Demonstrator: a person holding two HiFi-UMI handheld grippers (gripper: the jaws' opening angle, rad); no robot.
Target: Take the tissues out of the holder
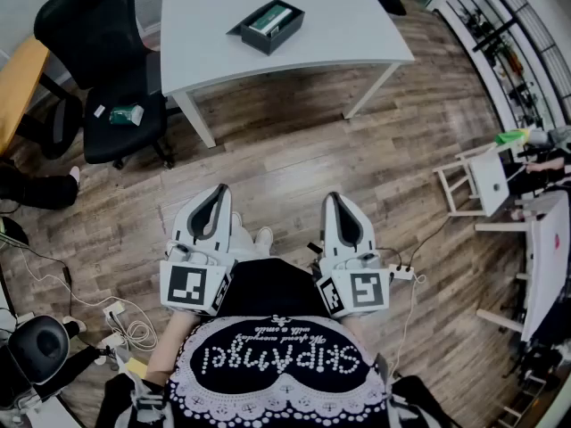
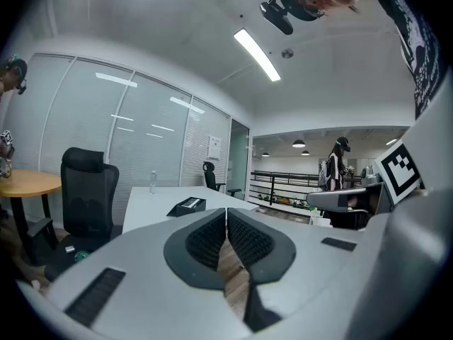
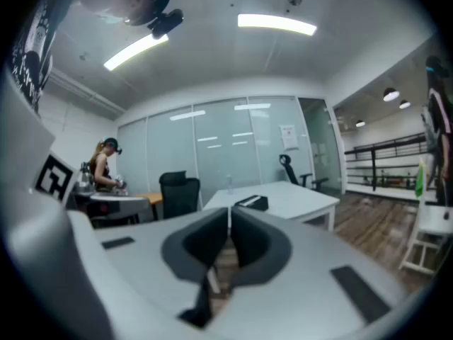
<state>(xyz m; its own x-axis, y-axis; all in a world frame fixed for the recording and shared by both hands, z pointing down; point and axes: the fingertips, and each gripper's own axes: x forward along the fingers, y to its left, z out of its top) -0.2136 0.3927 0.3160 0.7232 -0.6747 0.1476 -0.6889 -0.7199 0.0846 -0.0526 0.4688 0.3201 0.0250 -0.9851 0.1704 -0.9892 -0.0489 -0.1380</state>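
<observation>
A dark tissue holder with a pale tissue pack in it lies on the white table at the far side of the room. It also shows small in the left gripper view as the holder and in the right gripper view as the holder. Both grippers are held close to the person's body, well short of the table. My left gripper is shut with nothing in it. My right gripper is shut and empty too.
A black office chair with a small green packet on its seat stands left of the table. Wooden floor lies between me and the table. White stools and a desk stand at the right; cables and a power strip lie at the left.
</observation>
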